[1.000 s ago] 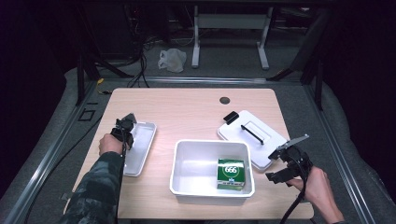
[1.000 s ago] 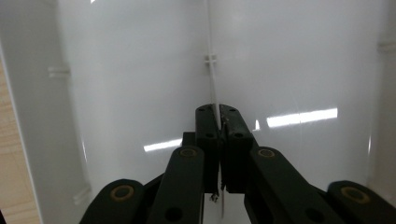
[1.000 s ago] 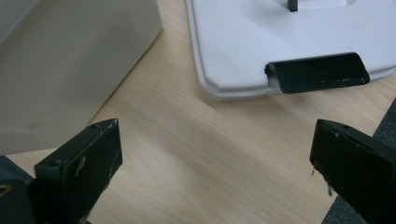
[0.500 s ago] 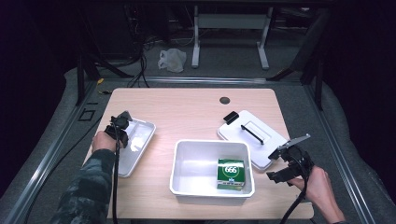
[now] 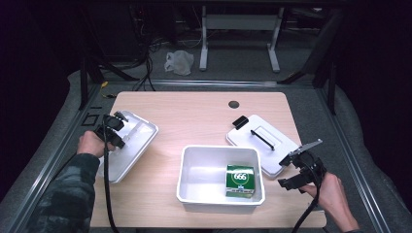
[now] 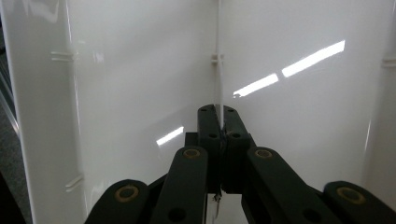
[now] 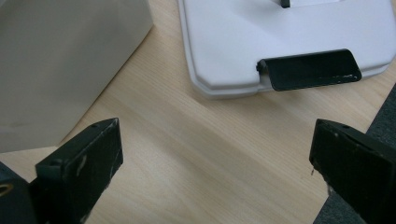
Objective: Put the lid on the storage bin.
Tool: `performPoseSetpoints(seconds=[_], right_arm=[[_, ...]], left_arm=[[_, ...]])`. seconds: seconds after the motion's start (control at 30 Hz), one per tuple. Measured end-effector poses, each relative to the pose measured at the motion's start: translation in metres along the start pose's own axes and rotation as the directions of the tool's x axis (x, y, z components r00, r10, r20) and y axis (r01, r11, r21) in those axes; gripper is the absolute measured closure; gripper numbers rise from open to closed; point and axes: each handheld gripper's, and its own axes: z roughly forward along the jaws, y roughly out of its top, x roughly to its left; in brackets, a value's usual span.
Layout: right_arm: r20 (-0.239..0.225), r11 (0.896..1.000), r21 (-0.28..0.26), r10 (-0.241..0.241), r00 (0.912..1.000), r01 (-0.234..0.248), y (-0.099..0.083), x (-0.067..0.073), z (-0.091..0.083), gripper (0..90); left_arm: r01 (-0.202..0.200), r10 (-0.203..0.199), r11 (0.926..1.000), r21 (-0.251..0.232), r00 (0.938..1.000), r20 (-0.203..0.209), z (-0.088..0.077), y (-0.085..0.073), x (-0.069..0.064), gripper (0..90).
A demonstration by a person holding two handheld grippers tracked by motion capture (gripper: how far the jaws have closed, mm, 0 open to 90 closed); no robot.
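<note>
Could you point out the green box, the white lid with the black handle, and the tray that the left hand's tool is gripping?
green box (image 5: 240, 177): high view, its top face.
white lid (image 5: 256, 141): high view, flat top beside the handle.
tray (image 5: 130, 145): high view, its floor.

Box (image 5: 240, 180) in bin (image 5: 194, 160) (lid (image 5: 260, 141) right).

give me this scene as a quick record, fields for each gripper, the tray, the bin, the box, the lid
left gripper: shut on the tray's rim
right gripper: open, holding nothing, near the lid
tray: white, one side tilted up off the table
bin: white, open, mid-table
box: green, inside the bin
lid: white, black handle, flat on the table
</note>
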Motion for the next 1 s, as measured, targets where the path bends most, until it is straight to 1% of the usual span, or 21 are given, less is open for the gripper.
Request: performPoseSetpoints(seconds=[0.07,0.1,0.13,0.3,0.33,0.37,0.4,0.43,0.5,0.53,0.57,0.6,0.63,0.67,0.7,0.73,0.77,0.8,0.83,0.87,1.0], right_arm=[[-0.002,1.000,0.000,-0.001,1.0000,0.001,0.000,0.000,0.000,2.5],[0.000,1.000,0.003,-0.001,1.0000,0.001,-0.001,0.000,0.000,2.5],[0.000,1.000,0.003,-0.001,1.0000,0.001,-0.001,0.000,0.000,2.5],[-0.003,1.000,0.009,-0.003,1.0000,0.003,0.000,0.000,0.000,2.6],[-0.005,1.000,0.008,-0.004,1.0000,0.004,0.000,0.000,0.000,2.6],[-0.004,1.000,0.011,-0.004,1.0000,0.004,-0.001,-0.001,0.000,2.6],[-0.004,1.000,0.011,-0.004,1.0000,0.004,-0.001,-0.001,0.000,2.6],[-0.008,1.000,0.015,-0.002,1.0000,0.002,-0.001,-0.001,0.001,2.6],[-0.006,1.000,0.018,-0.010,0.9999,0.010,-0.001,-0.002,0.001,3.7],[-0.006,1.000,0.018,-0.010,0.9999,0.010,-0.001,-0.002,0.001,3.7],[-0.007,1.000,0.022,-0.007,1.0000,0.007,-0.001,-0.002,0.002,3.6],[-0.007,1.000,0.022,-0.007,1.0000,0.007,-0.001,-0.002,0.002,3.6],[-0.008,1.000,0.025,-0.007,0.9999,0.007,-0.001,-0.002,0.002,3.4],[-0.008,1.000,0.026,-0.005,1.0000,0.006,-0.001,-0.002,0.002,3.1],[-0.009,1.000,0.026,-0.005,0.9999,0.005,-0.002,-0.002,0.002,3.1],[-0.009,1.000,0.026,-0.005,0.9999,0.005,-0.002,-0.002,0.002,3.1],[-0.008,1.000,0.028,-0.006,0.9999,0.006,-0.002,-0.002,0.002,2.8],[-0.010,1.000,0.029,-0.006,0.9999,0.006,-0.002,-0.002,0.002,2.8],[-0.011,1.000,0.030,-0.006,0.9999,0.007,-0.002,-0.001,0.003,2.7],[-0.011,1.000,0.030,-0.006,0.9999,0.007,-0.002,-0.001,0.003,2.7],[-0.013,0.999,0.038,-0.007,0.9999,0.008,-0.001,0.000,0.004,2.5]], left_arm=[[-0.036,0.036,0.9992,-0.015,0.9993,0.007,-0.008,0.000,-0.003,89.1],[-0.073,0.073,0.9970,-0.028,0.9973,0.010,-0.017,0.002,-0.007,89.2],[-0.073,0.073,0.9970,-0.028,0.9973,0.010,-0.017,0.002,-0.007,89.2],[-0.141,0.143,0.9879,-0.063,0.9894,0.025,-0.037,0.006,-0.019,89.2],[-0.155,0.157,0.9856,-0.068,0.9872,0.027,-0.042,0.008,-0.022,89.2],[-0.188,0.190,0.9795,-0.073,0.9815,0.025,-0.049,0.010,-0.028,89.2],[-0.188,0.190,0.9795,-0.073,0.9815,0.025,-0.049,0.010,-0.028,89.1],[-0.203,0.205,0.9765,-0.073,0.9783,0.029,-0.053,0.011,-0.031,89.1],[-0.240,0.244,0.9674,-0.081,0.9685,0.049,-0.062,0.016,-0.039,89.1],[-0.240,0.244,0.9674,-0.081,0.9685,0.049,-0.062,0.016,-0.039,89.1],[-0.270,0.275,0.9594,-0.082,0.9600,0.053,-0.067,0.019,-0.046,89.1],[-0.270,0.275,0.9594,-0.082,0.9600,0.053,-0.067,0.019,-0.046,89.1],[-0.285,0.290,0.9550,-0.082,0.9556,0.053,-0.070,0.020,-0.050,89.2],[-0.316,0.320,0.9453,-0.083,0.9459,0.051,-0.074,0.024,-0.058,89.1],[-0.330,0.335,0.9397,-0.090,0.9407,0.052,-0.076,0.026,-0.063,89.1],[-0.330,0.335,0.9397,-0.090,0.9407,0.052,-0.076,0.026,-0.063,89.2],[-0.342,0.348,0.9351,-0.092,0.9359,0.055,-0.078,0.028,-0.067,89.1],[-0.356,0.363,0.9292,-0.098,0.9302,0.057,-0.080,0.029,-0.072,89.1],[-0.381,0.389,0.9181,-0.108,0.9193,0.060,-0.084,0.033,-0.081,89.1],[-0.381,0.389,0.9181,-0.108,0.9193,0.060,-0.084,0.033,-0.081,89.1],[-0.445,0.454,0.8882,-0.114,0.8891,0.062,-0.093,0.040,-0.100,89.1]])
